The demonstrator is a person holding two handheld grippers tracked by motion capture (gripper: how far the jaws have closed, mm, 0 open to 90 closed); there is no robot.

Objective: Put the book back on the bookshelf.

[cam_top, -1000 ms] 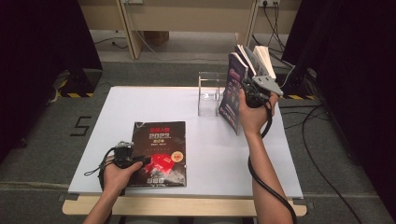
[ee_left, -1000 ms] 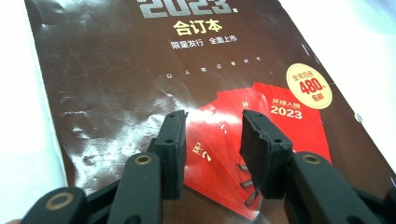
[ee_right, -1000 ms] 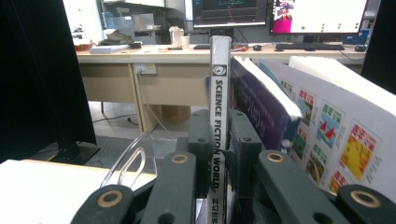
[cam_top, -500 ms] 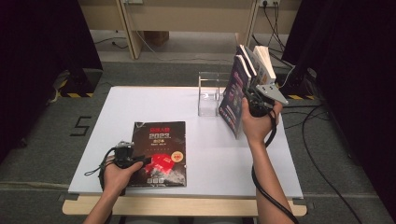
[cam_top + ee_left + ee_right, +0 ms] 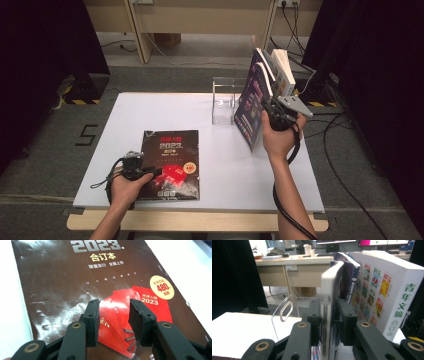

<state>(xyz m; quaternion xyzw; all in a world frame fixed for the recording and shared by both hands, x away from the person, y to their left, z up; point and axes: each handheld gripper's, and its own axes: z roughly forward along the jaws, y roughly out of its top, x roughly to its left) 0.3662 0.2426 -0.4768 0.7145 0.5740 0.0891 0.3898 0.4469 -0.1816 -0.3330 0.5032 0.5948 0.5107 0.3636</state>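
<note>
A dark magazine (image 5: 170, 162) marked 2023 lies flat near the table's front edge. My left gripper (image 5: 158, 172) rests over its lower half, open, with the red print on the cover (image 5: 75, 277) showing between its pads (image 5: 113, 302). At the back right a dark-covered book (image 5: 250, 107) stands leaning against a thin book (image 5: 348, 277) and a thick white book (image 5: 282, 70). My right gripper (image 5: 265, 107) straddles the dark book's near edge (image 5: 328, 302). Its jaws have just been opening, with that book still between the pads.
A clear acrylic bookend (image 5: 222, 100) stands just left of the leaning books, also seen as a curved plate (image 5: 284, 310). The white table (image 5: 150, 115) has cables trailing off its right side. A desk and dark curtains lie beyond the far edge.
My right hand has slid a little toward the near side along the dark book's edge. The left hand and the magazine have not moved.
</note>
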